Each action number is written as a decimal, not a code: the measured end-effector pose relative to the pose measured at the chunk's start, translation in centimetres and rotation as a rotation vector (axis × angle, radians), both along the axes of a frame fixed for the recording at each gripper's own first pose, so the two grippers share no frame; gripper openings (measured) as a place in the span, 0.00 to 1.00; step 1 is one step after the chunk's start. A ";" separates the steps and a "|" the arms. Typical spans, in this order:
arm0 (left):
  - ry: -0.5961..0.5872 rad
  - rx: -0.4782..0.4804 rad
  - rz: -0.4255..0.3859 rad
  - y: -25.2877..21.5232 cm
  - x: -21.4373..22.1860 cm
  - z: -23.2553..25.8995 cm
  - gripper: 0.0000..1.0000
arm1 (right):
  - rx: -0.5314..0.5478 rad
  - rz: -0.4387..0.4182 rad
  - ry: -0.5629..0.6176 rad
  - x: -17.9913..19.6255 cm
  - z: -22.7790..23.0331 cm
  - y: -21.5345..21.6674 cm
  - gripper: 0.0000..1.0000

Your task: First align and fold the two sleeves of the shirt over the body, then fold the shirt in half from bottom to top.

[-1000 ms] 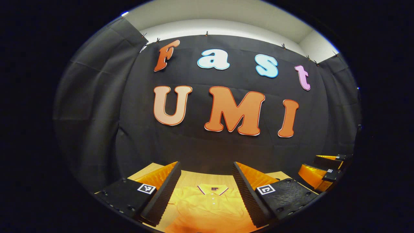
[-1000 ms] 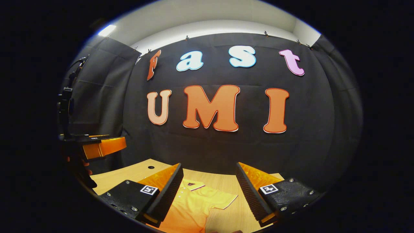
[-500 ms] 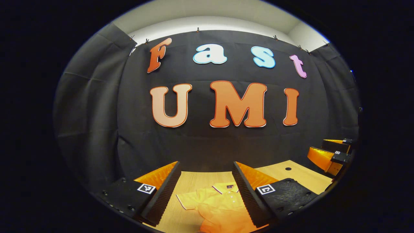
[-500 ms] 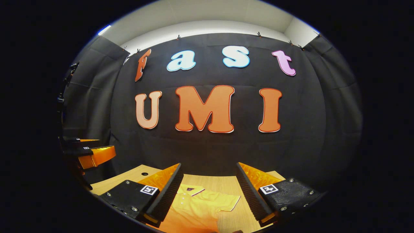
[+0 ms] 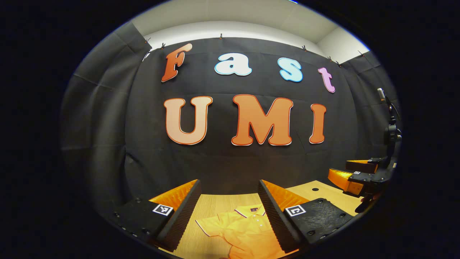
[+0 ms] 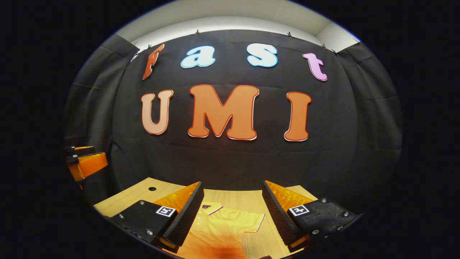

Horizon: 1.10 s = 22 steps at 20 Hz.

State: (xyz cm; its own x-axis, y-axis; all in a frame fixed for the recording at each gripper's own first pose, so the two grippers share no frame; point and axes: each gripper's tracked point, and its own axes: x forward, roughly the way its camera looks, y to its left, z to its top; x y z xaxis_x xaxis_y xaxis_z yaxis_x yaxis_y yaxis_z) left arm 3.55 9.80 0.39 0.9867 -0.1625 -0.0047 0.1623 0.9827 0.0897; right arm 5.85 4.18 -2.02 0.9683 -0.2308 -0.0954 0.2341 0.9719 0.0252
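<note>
Your left gripper (image 5: 228,212) and right gripper (image 6: 233,212) both hang with jaws spread wide, holding nothing, above the yellow shirt (image 6: 219,230) lying flat on the wooden table (image 6: 136,196), collar (image 5: 249,209) toward the booth's wall.

You're facing a black cloth wall (image 5: 222,162) clipped along its top edge, pale ceiling (image 6: 230,14) above, and a light wooden table (image 6: 248,199) (one small round hole) below.
</note>
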 end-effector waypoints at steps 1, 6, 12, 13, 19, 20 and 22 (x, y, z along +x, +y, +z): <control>-0.004 0.005 -0.013 0.4 0.0 0.1 0.97 | 0.006 -0.008 0.011 0.4 -0.4 -0.1 0.99; -0.019 0.070 -0.069 1.3 -0.3 -0.1 0.98 | 0.008 -0.081 0.125 1.8 -4.1 -1.8 0.99; -0.048 0.127 0.015 1.4 -0.4 1.0 0.97 | 0.058 -0.026 0.291 4.4 -9.6 -3.5 0.99; -0.084 0.142 0.049 1.9 -0.4 2.0 0.98 | 0.059 -0.023 0.315 4.8 -10.6 -4.0 0.99; -0.088 0.102 0.101 0.2 -0.4 1.5 0.99 | 0.134 0.012 0.484 7.8 -17.0 -6.8 0.99; -0.076 0.091 0.103 -0.1 -0.4 1.1 0.99 | 0.140 0.013 0.507 8.2 -17.8 -7.2 0.99; -0.049 0.082 0.112 -0.7 -0.2 0.3 0.99 | 0.160 0.019 0.553 8.8 -19.9 -7.9 0.99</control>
State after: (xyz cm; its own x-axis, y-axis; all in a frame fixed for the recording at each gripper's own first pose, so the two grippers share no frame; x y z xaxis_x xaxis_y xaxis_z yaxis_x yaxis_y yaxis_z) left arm 3.38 9.08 0.67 0.9980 -0.0524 0.0351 0.0455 0.9834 0.1755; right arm 14.69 -3.72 -21.88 0.7682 -0.1552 -0.6212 0.2373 0.9701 0.0511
